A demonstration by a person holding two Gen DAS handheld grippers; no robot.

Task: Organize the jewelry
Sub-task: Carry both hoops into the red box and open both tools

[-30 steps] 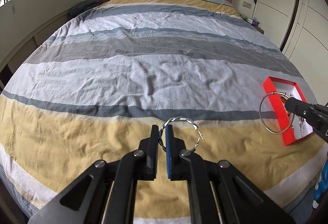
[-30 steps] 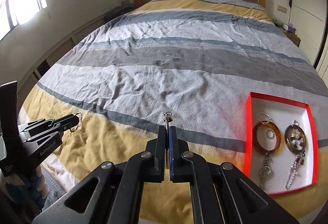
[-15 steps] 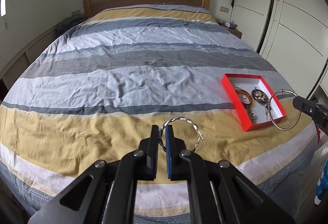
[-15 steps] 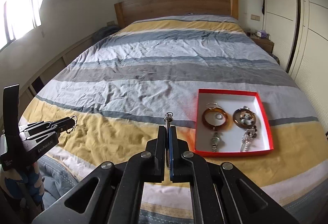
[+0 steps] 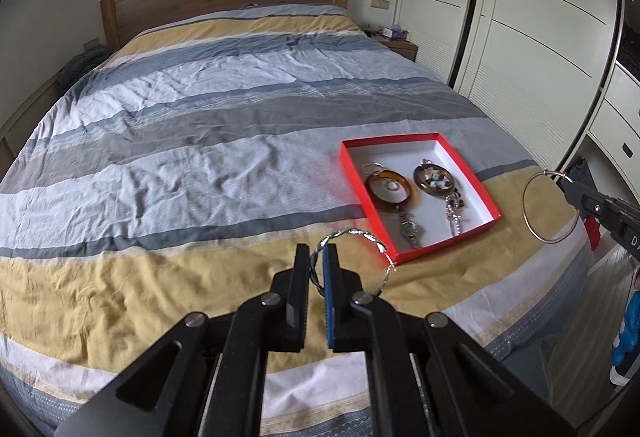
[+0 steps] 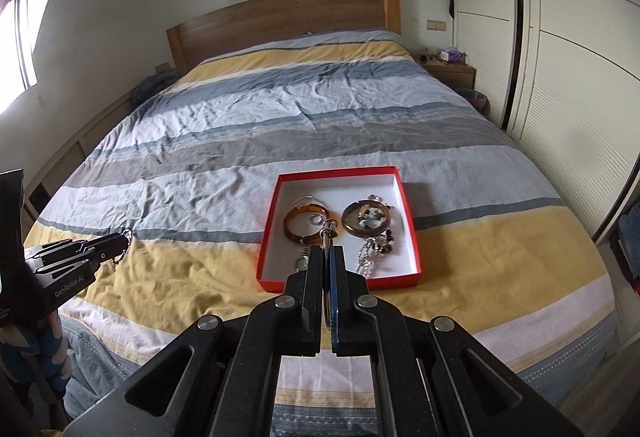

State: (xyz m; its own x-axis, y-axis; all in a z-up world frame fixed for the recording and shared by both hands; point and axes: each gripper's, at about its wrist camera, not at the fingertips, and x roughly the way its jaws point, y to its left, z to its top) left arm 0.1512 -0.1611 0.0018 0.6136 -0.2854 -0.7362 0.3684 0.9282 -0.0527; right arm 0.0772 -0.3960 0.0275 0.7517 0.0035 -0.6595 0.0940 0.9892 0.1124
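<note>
Hoops in both tools (near box)

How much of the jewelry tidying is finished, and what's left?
Done: two round pendants already lie in the red box. In hand: the left gripper holds a twisted silver hoop; the right gripper holds a thin plain hoop. Left: setting both inside.
</note>
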